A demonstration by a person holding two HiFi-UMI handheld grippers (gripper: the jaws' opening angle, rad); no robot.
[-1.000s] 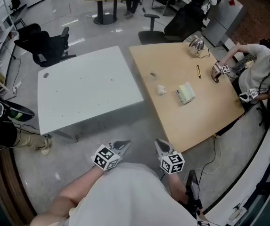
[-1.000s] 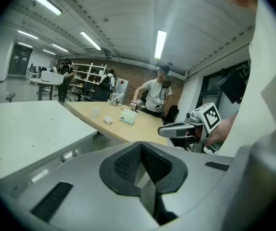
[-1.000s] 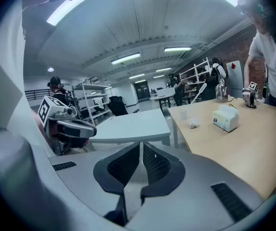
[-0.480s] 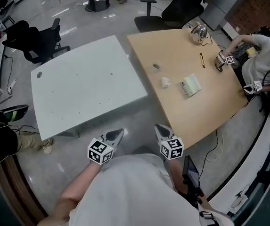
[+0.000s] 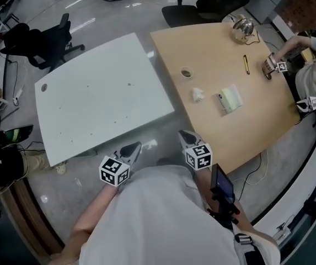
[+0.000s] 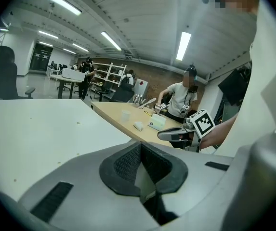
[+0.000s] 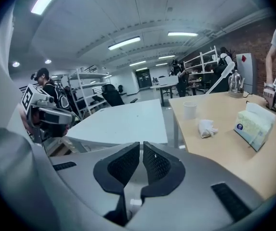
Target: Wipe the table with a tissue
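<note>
Two tables, head view: white table (image 5: pixel 91 109) at 10 o'clock, wooden table (image 5: pixel 257 120) at 2 o'clock, their edges near each other.
Tissue, head view: crumpled tissue (image 5: pixel 197 95) on the wooden table, cup (image 5: pixel 187 72) at its 11 o'clock, tissue pack (image 5: pixel 230 99) at its 3 o'clock.
My grippers, head view: left gripper (image 5: pixel 133 147) and right gripper (image 5: pixel 186 137) near my body, over the floor, well apart from the tissue.
Left gripper view: my jaws pressed together, holding nothing; tissue (image 6: pixel 138 126) far ahead at 12 o'clock.
Right gripper view: my jaws together but for a thin slit, empty; tissue (image 7: pixel 206 127) at 2 o'clock, tissue pack (image 7: pixel 253 124) at 3 o'clock.
</note>
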